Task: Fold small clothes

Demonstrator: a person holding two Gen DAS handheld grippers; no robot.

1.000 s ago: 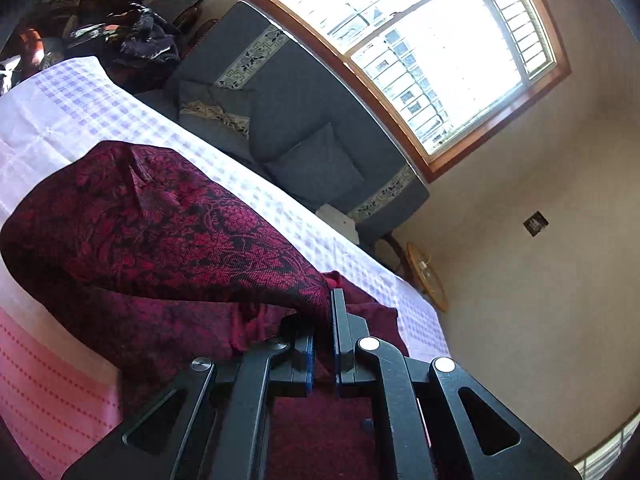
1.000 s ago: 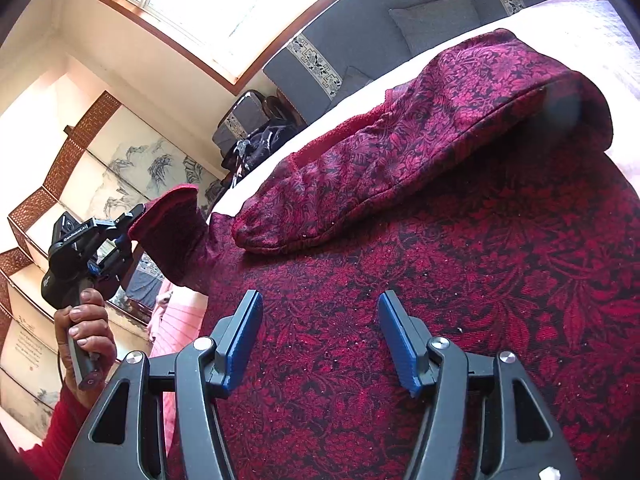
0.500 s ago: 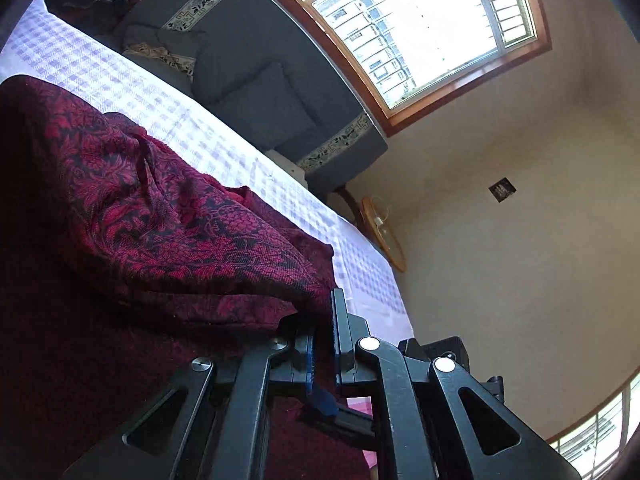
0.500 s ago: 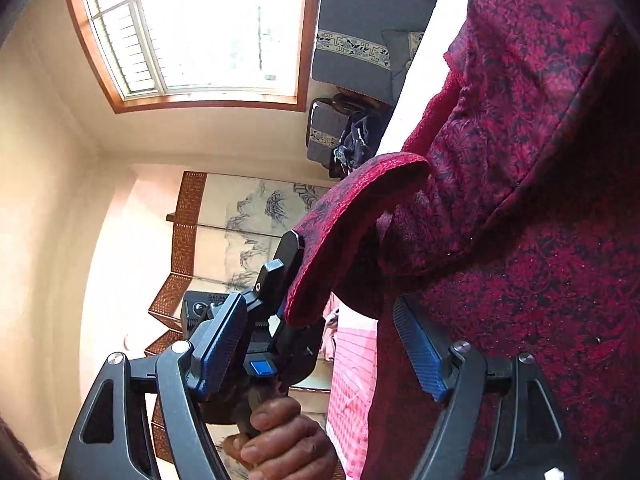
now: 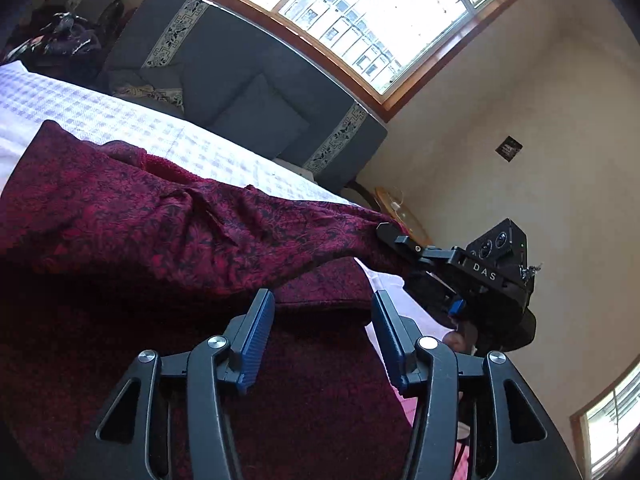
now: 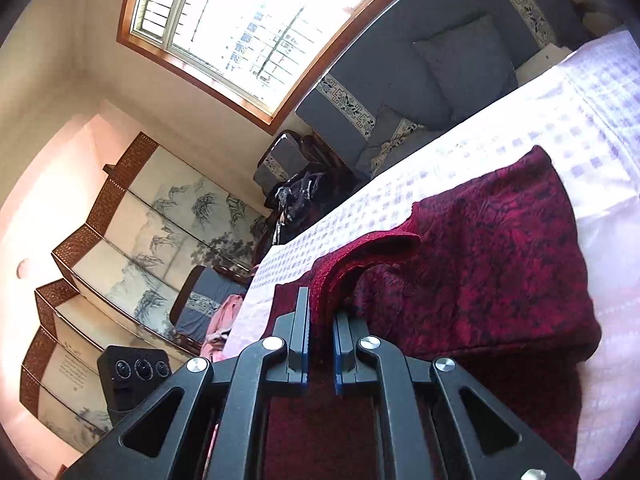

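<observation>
Garment (image 5: 168, 232), dark red brocade, lies part-folded on checked bedspread (image 6: 520, 128). Right gripper (image 6: 320, 344) clenched on its plush cuff edge, sleeve lifted off the body panel. Left gripper (image 5: 320, 320) spread wide, holding nothing, over the hem. Risk: thick cuff slips from the narrow pinch mid-carry; sleeve drops skewed, fold bunches.

Matt woven brocade garment (image 6: 500, 264), checked cotton bedspread (image 6: 520, 120)
</observation>
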